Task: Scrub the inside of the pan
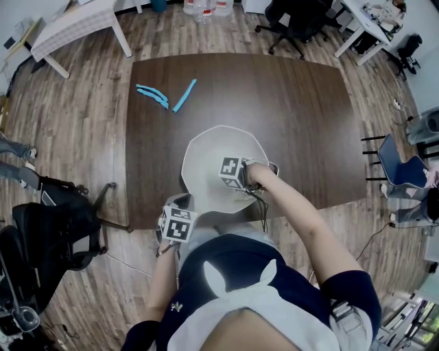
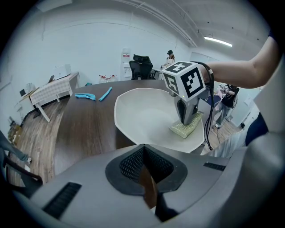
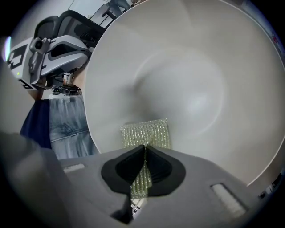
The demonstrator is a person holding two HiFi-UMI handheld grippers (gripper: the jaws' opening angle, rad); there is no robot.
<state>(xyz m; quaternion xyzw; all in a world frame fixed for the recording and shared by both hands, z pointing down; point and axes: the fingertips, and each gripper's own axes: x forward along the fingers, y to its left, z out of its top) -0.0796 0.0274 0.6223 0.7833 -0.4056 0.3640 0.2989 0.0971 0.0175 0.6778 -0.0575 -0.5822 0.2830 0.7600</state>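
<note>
A wide white pan (image 1: 214,154) (image 2: 142,113) (image 3: 187,80) sits on the dark wooden table (image 1: 302,123), near its front edge. My right gripper (image 1: 238,184) (image 2: 187,119) (image 3: 144,149) points down into the pan's near right side. It is shut on a glittery yellow-green scrub pad (image 2: 185,129) (image 3: 147,132) that lies flat against the pan's inner wall. My left gripper (image 1: 180,221) (image 2: 143,150) (image 3: 49,49) is at the pan's near left rim. It is shut on a thin brown handle (image 2: 148,189) that runs back between its jaws.
Two light blue tools (image 1: 152,94) (image 1: 184,94) lie at the table's far left. A white table (image 1: 75,24) and black office chairs (image 1: 291,20) stand beyond the table. Another black chair (image 1: 48,233) stands on the floor at the left.
</note>
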